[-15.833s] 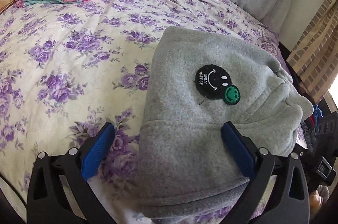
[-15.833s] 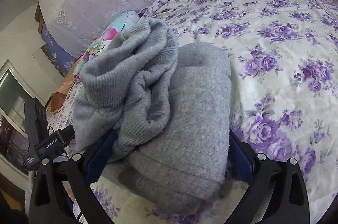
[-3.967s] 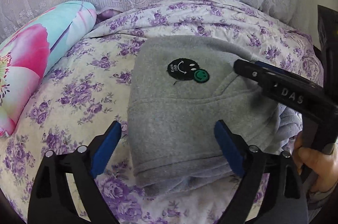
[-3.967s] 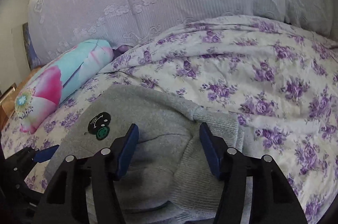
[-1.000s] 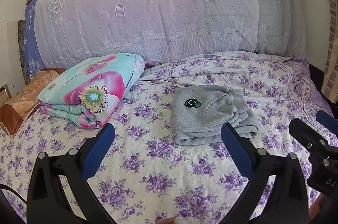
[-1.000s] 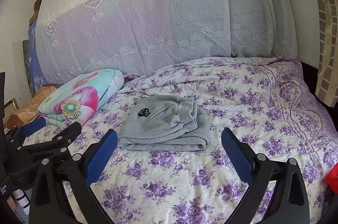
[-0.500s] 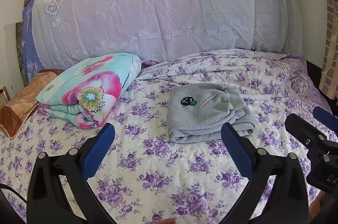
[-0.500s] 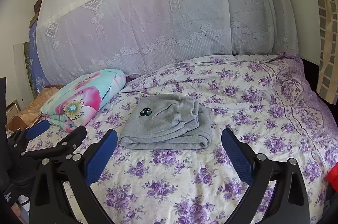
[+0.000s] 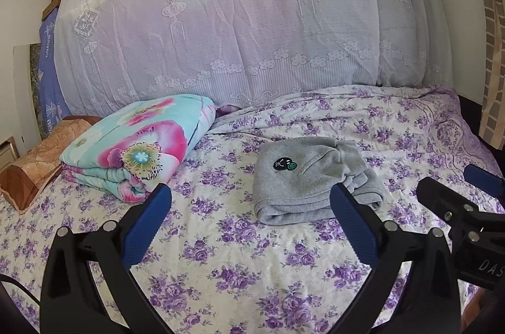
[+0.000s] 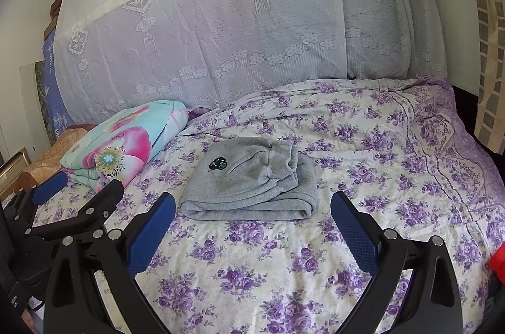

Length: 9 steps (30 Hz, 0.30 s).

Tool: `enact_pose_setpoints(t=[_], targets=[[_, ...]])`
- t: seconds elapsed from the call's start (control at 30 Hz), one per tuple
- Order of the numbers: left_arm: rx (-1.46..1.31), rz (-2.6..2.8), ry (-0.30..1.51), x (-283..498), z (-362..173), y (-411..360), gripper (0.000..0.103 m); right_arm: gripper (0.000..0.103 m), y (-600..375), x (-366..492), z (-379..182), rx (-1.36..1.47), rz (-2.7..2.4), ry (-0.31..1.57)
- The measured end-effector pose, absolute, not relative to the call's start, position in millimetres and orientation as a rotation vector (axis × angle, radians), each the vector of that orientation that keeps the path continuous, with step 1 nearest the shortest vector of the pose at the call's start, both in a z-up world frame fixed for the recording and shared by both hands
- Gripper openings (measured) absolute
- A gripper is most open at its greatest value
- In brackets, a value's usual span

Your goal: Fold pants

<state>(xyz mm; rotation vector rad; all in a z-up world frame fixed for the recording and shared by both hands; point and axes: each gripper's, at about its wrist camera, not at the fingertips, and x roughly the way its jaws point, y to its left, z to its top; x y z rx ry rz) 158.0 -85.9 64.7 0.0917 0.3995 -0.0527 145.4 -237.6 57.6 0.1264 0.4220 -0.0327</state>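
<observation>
Your grey pants (image 10: 249, 179) lie folded mid-bed, beside the floral quilt (image 9: 139, 144). Left gripper (image 9: 251, 215) and right gripper (image 10: 252, 222) both gape, holding nothing. Keep both clear; the fold looks finished, though its far edge is hard to judge. 4 seconds ago, both were right over the bundle.

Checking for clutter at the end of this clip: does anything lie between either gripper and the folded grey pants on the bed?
Nothing visible does. Only bare floral bedspread separates the right gripper and left gripper from the pants. The folded blanket sits off to the side.
</observation>
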Motion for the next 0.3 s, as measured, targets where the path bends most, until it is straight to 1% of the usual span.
enact_pose_setpoints(t=[0.3], targets=[[0.089,-0.087,0.453,163.6,62.6,-87.4,0.098,0.099,-243.2,144.4,59.0,0.141,-0.037,0.416]])
